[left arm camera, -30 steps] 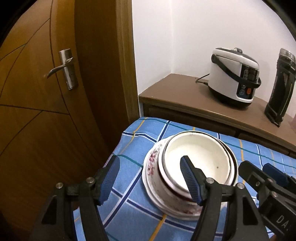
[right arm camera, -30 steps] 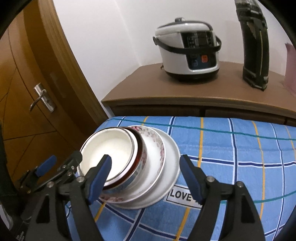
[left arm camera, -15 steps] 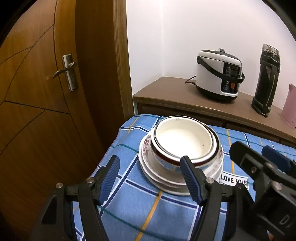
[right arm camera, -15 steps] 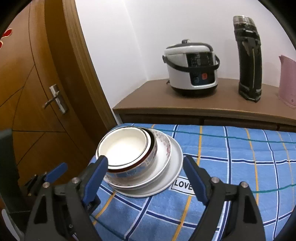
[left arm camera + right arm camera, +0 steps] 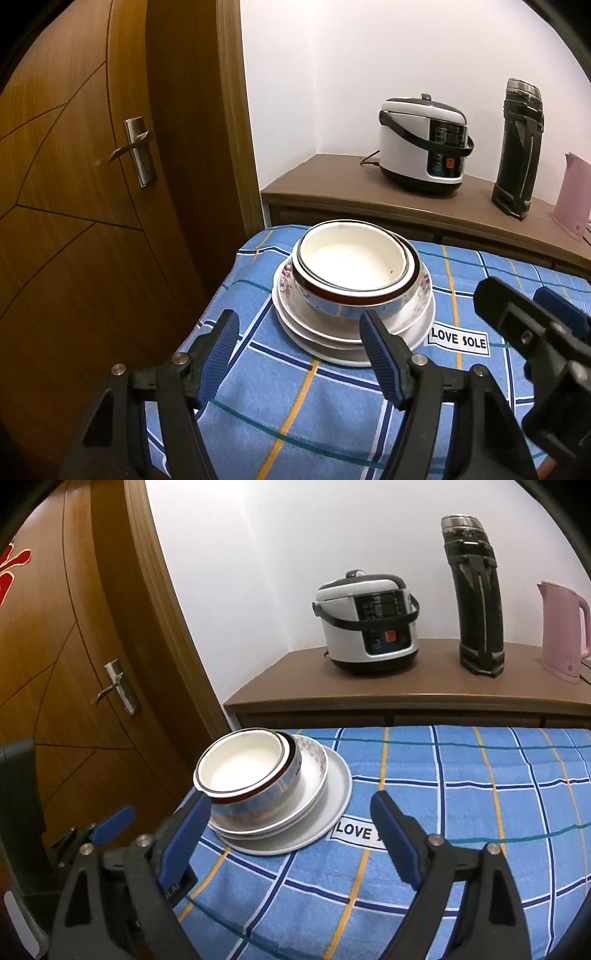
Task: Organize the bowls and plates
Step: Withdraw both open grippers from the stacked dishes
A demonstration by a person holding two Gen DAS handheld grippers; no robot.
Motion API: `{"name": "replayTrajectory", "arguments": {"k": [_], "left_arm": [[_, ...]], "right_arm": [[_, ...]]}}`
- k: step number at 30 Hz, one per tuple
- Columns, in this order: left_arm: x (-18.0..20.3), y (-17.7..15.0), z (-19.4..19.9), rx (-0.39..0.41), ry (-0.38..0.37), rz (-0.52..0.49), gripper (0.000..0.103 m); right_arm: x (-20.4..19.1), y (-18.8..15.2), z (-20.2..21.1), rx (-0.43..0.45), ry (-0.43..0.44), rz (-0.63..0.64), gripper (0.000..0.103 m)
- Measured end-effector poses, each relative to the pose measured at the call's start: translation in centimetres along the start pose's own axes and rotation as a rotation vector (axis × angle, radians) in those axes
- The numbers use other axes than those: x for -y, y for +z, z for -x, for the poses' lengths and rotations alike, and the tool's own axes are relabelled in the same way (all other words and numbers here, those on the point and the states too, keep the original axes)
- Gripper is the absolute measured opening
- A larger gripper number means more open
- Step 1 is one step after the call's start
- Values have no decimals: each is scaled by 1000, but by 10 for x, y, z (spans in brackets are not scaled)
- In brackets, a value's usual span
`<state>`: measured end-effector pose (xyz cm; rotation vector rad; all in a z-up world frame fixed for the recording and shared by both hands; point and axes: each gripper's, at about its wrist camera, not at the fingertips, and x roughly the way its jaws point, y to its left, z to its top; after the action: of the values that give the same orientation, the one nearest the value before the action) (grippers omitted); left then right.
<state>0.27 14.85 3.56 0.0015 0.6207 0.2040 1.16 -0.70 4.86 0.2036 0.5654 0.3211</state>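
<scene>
Both jaws stand wide and empty: left gripper [image 5: 299, 350], right gripper [image 5: 291, 830] having just been opening. Nested bowls [image 5: 351, 269] sit on stacked plates [image 5: 332, 343] near the tablecloth's [image 5: 295, 406] far-left corner.

Home dining or kitchen corner: wooden door [image 5: 92, 177] with lever handle [image 5: 135, 147], sideboard [image 5: 406, 701] holding rice cooker [image 5: 369, 624], black thermos [image 5: 478, 598] and pink kettle [image 5: 563, 626], checked tablecloth [image 5: 461, 794] with stacked bowls [image 5: 354, 273] and plates [image 5: 332, 336].
</scene>
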Motion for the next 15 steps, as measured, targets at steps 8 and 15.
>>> {"name": "replayTrajectory", "arguments": {"k": [8, 15], "left_arm": [[2, 1, 13, 22, -5, -3, 70], [2, 2, 24, 44, -4, -3, 70]], "right_arm": [[-2, 0, 17, 29, 2, 4, 92], [-4, 0, 30, 53, 3, 8, 95]]}}
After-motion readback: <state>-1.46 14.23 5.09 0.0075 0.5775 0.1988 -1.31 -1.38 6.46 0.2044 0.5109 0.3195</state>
